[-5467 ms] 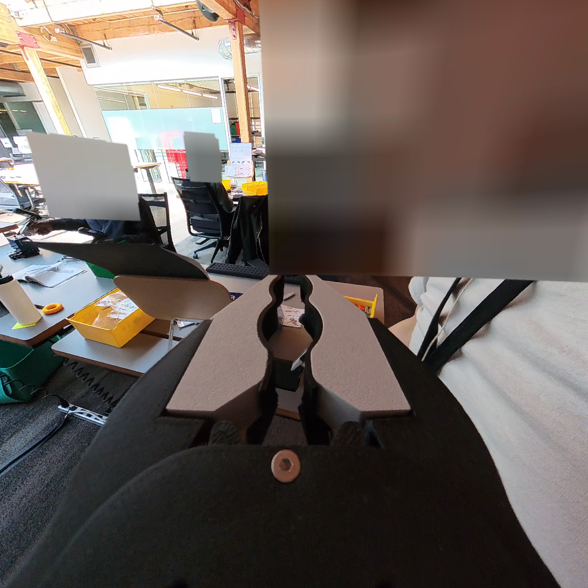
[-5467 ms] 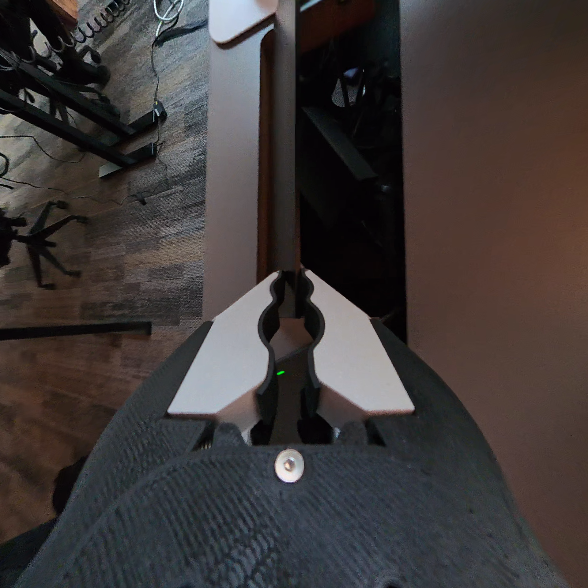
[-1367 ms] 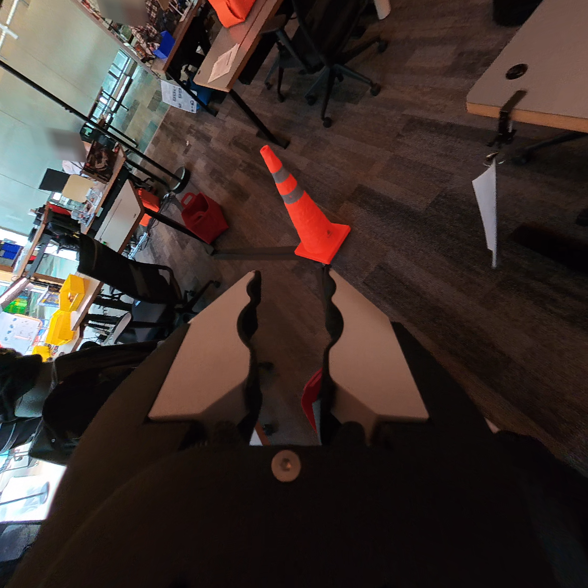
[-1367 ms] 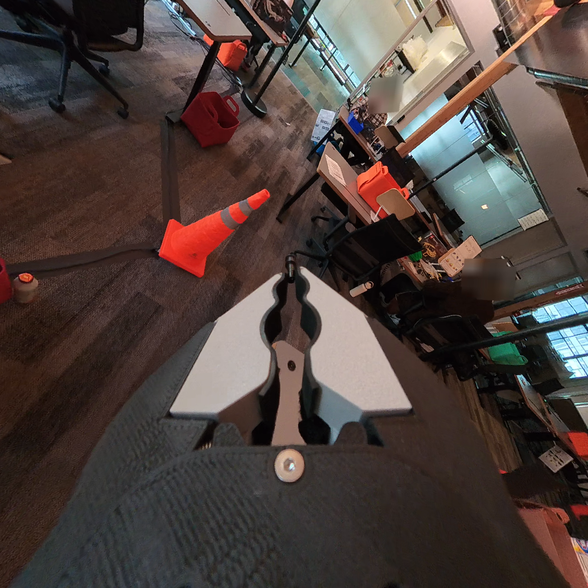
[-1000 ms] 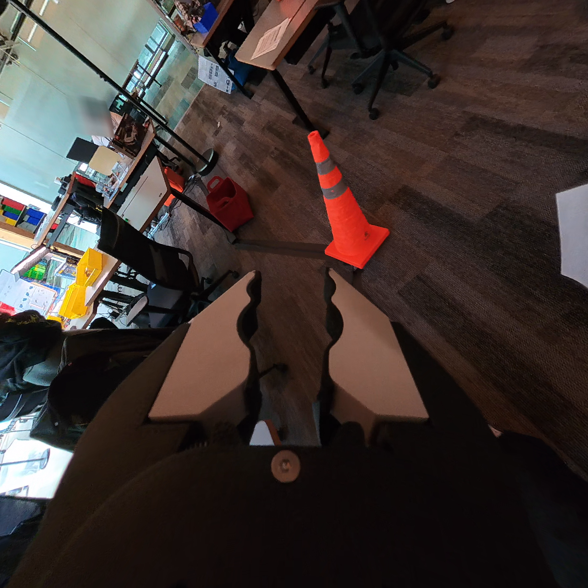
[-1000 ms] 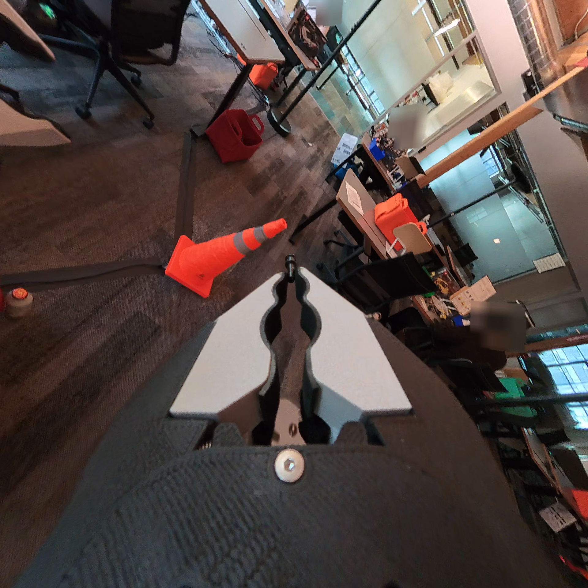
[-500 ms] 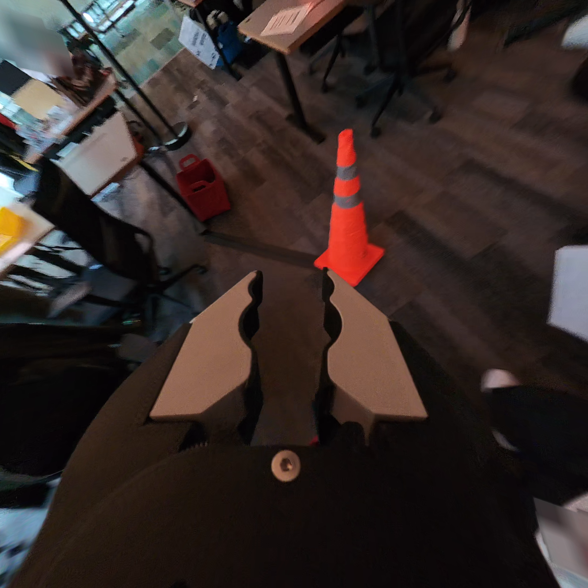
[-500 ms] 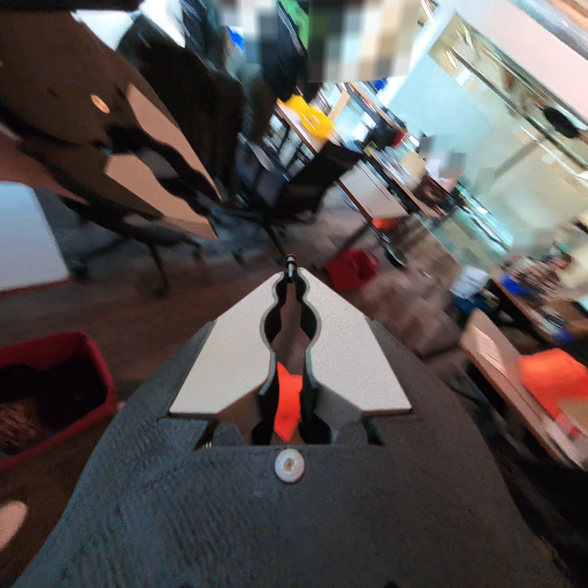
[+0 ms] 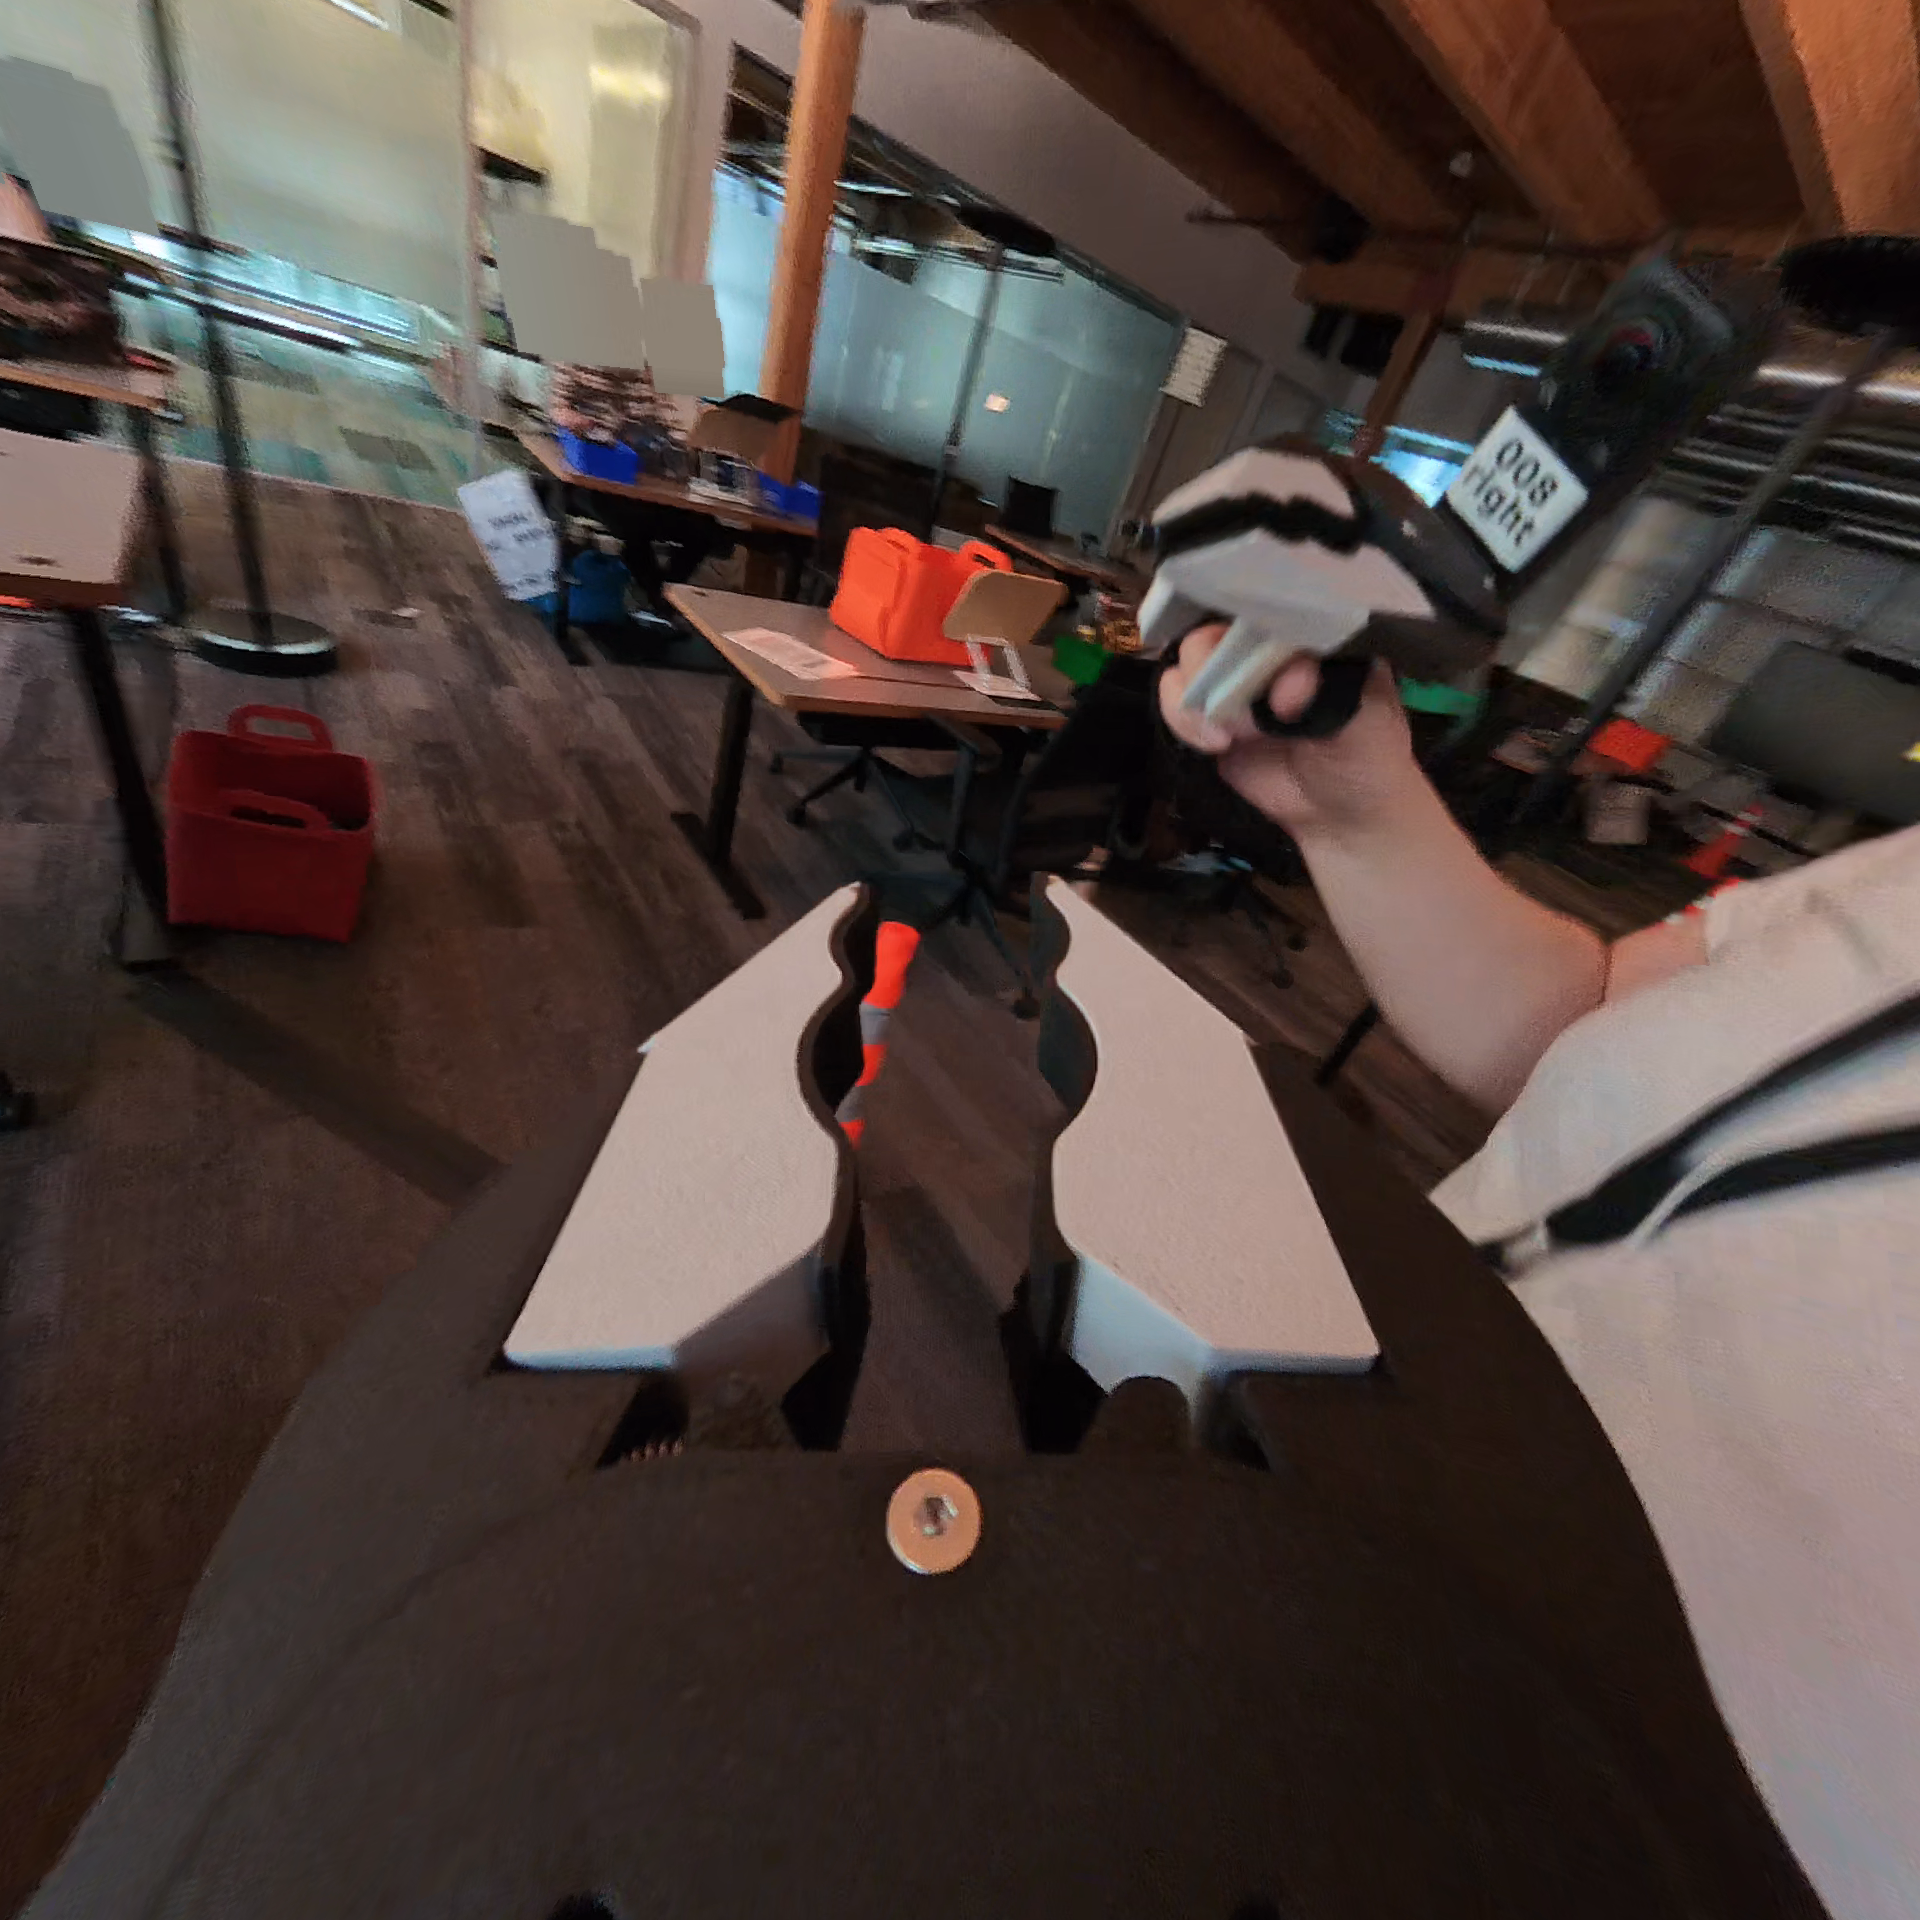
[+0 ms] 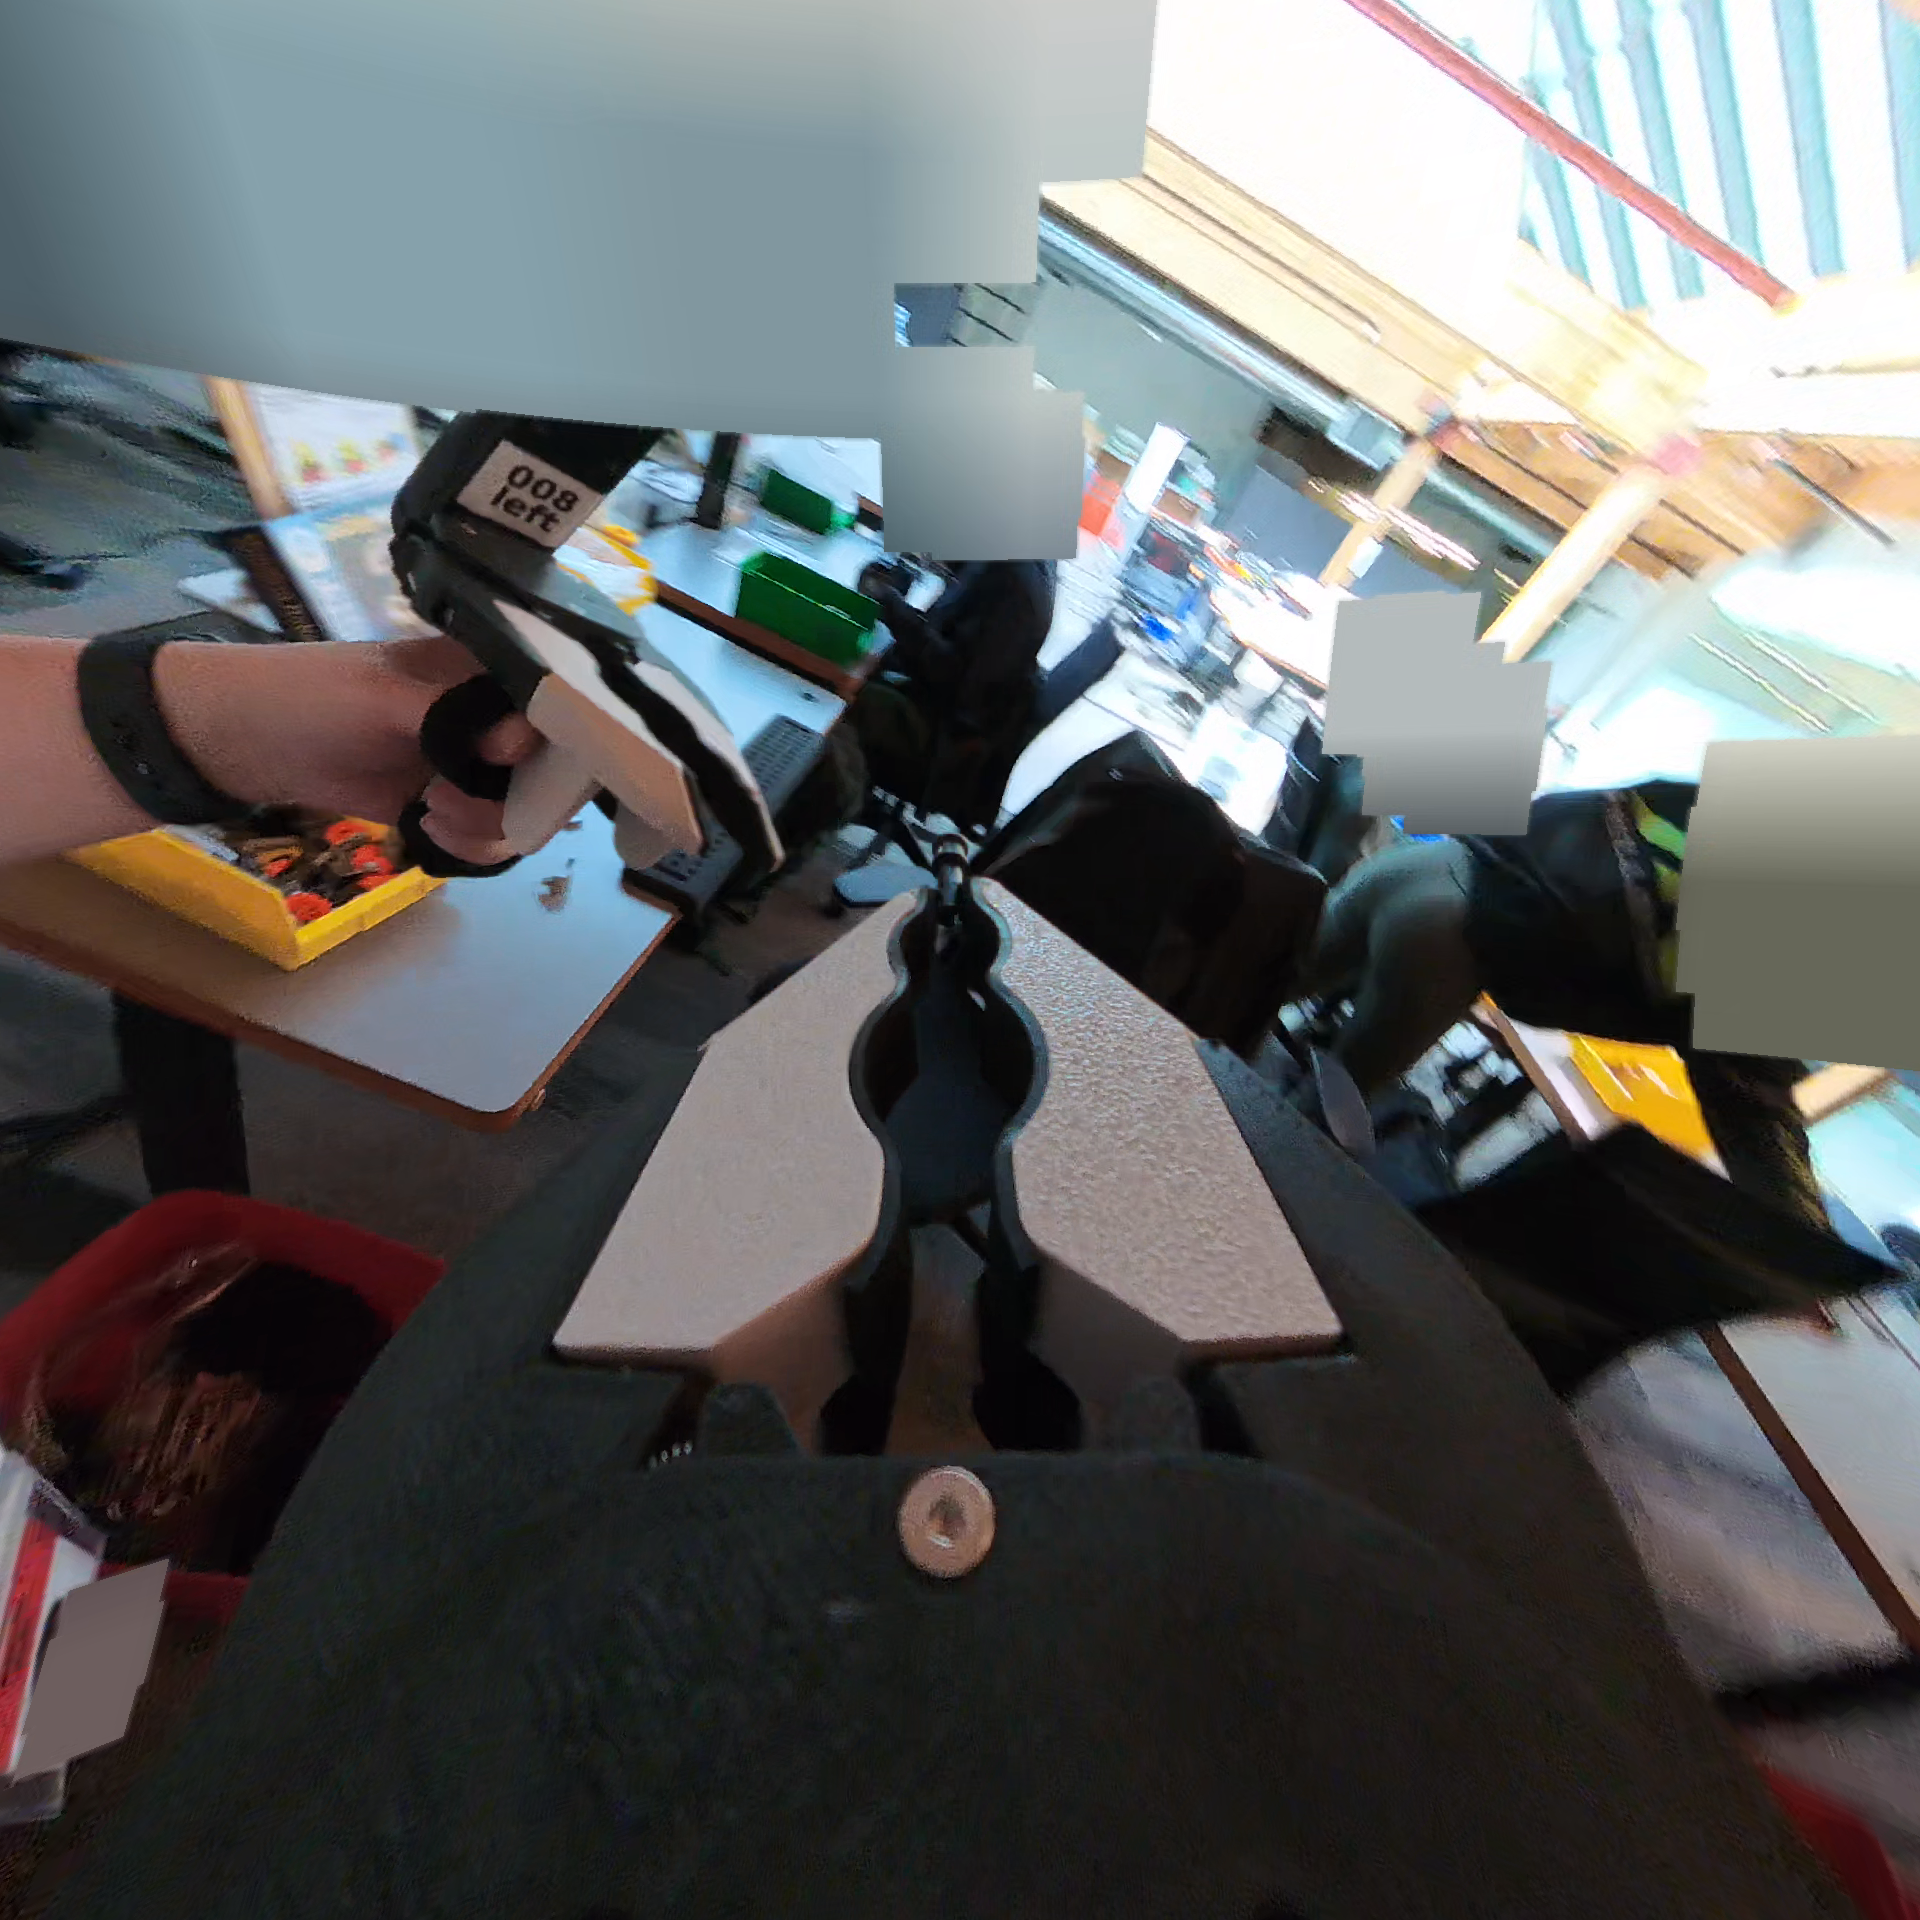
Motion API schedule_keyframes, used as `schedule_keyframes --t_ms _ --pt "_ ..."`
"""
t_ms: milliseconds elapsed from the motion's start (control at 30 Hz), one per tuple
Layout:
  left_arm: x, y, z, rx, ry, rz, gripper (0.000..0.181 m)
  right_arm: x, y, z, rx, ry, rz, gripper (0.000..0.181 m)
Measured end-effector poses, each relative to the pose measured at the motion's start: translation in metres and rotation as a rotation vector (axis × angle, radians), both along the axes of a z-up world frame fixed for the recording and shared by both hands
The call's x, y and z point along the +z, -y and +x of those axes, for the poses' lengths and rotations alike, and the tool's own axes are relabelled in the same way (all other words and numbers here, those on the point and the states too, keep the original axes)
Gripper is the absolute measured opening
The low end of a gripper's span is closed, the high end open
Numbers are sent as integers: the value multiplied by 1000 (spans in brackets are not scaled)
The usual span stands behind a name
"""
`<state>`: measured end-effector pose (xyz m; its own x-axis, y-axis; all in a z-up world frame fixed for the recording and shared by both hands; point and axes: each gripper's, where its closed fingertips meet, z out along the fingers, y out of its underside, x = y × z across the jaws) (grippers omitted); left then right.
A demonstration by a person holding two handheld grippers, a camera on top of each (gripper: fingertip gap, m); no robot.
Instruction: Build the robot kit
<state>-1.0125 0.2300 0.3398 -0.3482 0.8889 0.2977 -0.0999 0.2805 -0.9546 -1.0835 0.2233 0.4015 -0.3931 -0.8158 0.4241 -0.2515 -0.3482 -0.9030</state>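
Both tongs now raised from floor-facing to room level. Left tongs (image 9: 951, 904) gape, empty; right tongs (image 10: 951, 894) pinch small dark metal-tipped part (image 10: 948, 860). Risk: motion blur suggests swinging, part may slip.

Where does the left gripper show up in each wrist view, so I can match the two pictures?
Left wrist view: the left gripper fills the bottom centre, jaws apart.
Right wrist view: upper left, held in a hand above a table.
Shared landmark: the right gripper, upper right in the left view, bottom centre in its own.
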Motion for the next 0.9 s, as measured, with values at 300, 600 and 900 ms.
schedule_keyframes --t_ms 300,600,900 --pt "17 38 50 445 -342 54 23 7 101 26 489 117 136 4" --pt "41 50 185 1057 -76 -298 17 -7 172 136 742 71 121 4" --pt "92 61 311 1450 48 -397 21 -18 248 249 955 20 97 4"
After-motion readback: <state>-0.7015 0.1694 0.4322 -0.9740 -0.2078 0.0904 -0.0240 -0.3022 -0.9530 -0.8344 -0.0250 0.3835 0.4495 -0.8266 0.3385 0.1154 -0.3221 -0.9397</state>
